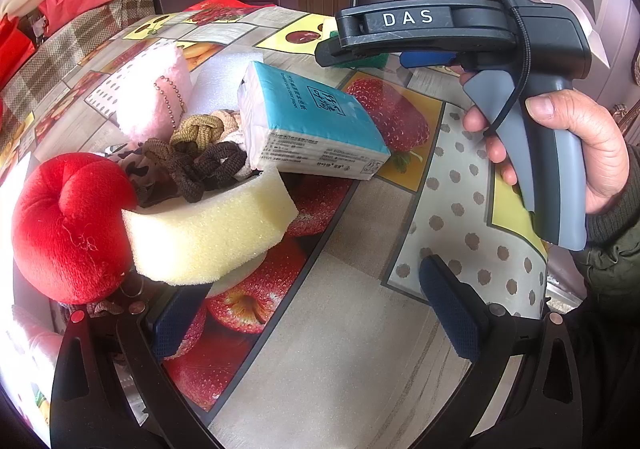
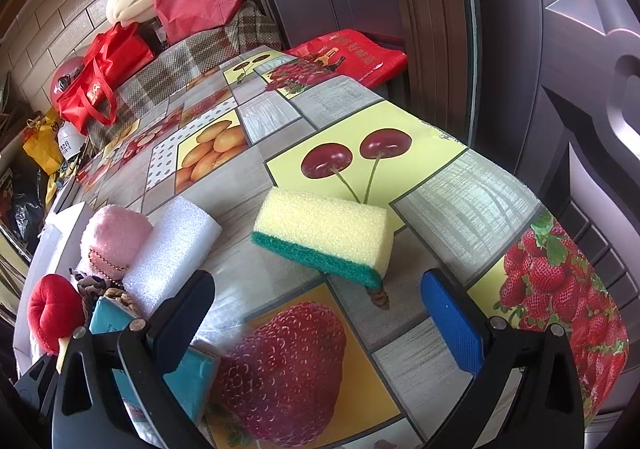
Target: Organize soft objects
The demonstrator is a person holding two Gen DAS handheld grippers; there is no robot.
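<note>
Here the table carries a pile: tissue pack, red plush, hair ties. The sponge lies apart, ahead of the right gripper, jaws wide, empty. Light and compressible; grip its long sides. Left gripper is likewise wide, empty. No container visible.

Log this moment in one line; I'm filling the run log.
left tool open, empty | right tool open, facing green-backed sponge | pile: tissue pack, red plush
</note>
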